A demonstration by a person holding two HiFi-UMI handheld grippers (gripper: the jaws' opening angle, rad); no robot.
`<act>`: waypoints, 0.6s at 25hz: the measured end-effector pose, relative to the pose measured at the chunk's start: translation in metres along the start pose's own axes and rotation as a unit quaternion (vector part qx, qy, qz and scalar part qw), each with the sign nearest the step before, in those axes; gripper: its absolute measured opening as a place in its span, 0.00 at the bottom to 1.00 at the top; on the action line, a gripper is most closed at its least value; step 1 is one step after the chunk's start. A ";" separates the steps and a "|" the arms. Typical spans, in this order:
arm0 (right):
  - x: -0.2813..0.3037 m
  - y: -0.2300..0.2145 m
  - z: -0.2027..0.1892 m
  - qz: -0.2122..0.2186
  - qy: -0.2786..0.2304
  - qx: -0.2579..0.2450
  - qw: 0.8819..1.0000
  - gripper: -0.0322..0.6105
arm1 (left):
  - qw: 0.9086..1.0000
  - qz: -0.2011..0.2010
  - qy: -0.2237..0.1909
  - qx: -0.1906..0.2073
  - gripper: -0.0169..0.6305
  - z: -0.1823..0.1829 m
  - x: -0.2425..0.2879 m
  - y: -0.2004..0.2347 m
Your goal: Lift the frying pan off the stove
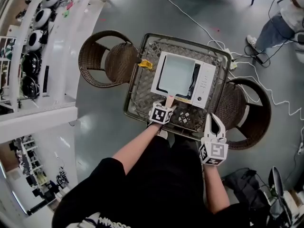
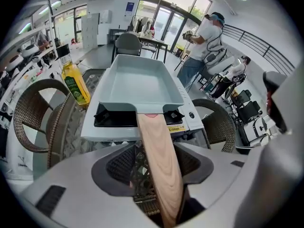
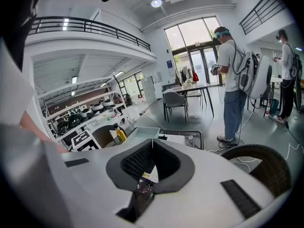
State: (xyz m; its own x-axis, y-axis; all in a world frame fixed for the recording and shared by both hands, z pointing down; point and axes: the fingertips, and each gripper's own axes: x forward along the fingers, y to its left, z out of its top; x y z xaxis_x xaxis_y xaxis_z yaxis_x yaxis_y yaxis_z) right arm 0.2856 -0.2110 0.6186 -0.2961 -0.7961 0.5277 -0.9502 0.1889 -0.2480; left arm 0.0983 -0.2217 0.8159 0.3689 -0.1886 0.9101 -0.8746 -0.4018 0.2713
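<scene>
A square grey frying pan sits on a white single-burner stove on a wicker table. Its light wooden handle points toward me. My left gripper is at the handle's near end. In the left gripper view the handle runs between the jaws, which stand open with a gap on the handle's left side; the pan rests flat on the stove. My right gripper hovers over the table's front right corner, shut and holding nothing.
A yellow oil bottle stands at the table's left edge. Wicker chairs flank the table. White shelves with pans run along the left. A person stands at the far right among cables on the floor.
</scene>
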 end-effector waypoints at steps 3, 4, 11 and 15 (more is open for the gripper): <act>0.001 -0.001 0.001 0.009 0.010 0.003 1.000 0.10 | 1.000 0.006 0.010 0.009 0.38 0.001 0.003 -0.001; 0.001 -0.002 0.003 0.009 0.008 0.002 1.000 0.10 | 1.000 0.007 0.016 0.013 0.38 0.001 0.005 -0.001; 0.006 -0.016 -0.006 0.009 0.014 0.020 1.000 0.10 | 0.995 -0.035 0.086 -0.022 0.38 -0.010 0.029 -0.011; 0.002 -0.021 -0.009 0.002 0.015 0.026 1.000 0.10 | 0.989 -0.065 0.122 -0.059 0.32 -0.020 0.037 -0.016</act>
State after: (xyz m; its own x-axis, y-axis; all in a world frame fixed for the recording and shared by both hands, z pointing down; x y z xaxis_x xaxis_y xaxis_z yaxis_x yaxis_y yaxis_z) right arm 0.3035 -0.2117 0.6322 -0.3035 -0.7772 0.5512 -0.9429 0.1617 -0.2912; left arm 0.1198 -0.2046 0.8517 0.4069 0.0848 0.9095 -0.8608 -0.2977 0.4129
